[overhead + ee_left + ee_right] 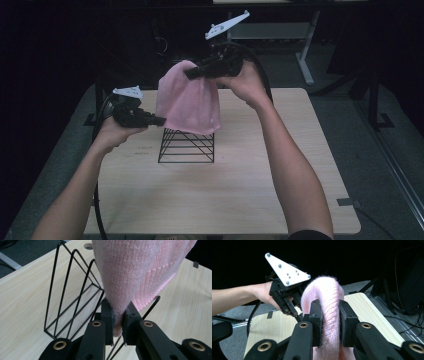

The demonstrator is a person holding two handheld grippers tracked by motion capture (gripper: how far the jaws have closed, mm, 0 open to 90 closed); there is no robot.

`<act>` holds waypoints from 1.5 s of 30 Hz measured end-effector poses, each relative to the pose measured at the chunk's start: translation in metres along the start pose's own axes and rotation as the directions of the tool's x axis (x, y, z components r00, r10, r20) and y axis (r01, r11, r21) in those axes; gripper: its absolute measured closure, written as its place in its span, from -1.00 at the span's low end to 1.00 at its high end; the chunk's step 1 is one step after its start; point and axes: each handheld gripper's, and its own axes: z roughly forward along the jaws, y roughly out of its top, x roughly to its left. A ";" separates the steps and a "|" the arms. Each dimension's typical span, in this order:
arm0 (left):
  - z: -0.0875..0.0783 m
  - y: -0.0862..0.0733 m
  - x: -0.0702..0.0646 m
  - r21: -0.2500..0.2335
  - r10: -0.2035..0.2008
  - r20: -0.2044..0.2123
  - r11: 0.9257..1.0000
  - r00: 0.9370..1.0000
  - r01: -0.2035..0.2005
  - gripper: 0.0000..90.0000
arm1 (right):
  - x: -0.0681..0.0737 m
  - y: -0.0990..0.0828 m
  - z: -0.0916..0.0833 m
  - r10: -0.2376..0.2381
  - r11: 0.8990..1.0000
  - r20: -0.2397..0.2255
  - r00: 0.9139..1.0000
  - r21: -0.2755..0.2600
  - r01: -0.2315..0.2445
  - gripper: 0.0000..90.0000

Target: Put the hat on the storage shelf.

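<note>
Wooden table [280, 165] in a dark room | pink hat [189, 100] held up over black wire rack [186, 145] | my left tool [159, 120] pinches its lower edge — right tool [191, 73] clamps its top fold

No readable text, label, brand or number was visible on anything in these pictures.

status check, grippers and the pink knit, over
Left gripper and right gripper both shut on pink knit hat. Hat held up over black wire rack. Nothing in the way.
</note>
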 end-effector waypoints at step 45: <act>0.016 -0.041 -0.004 0.172 0.056 -0.058 0.984 0.997 -0.046 0.81 | 0.022 -0.040 0.039 0.020 0.999 -0.075 0.997 0.052 -0.016 0.66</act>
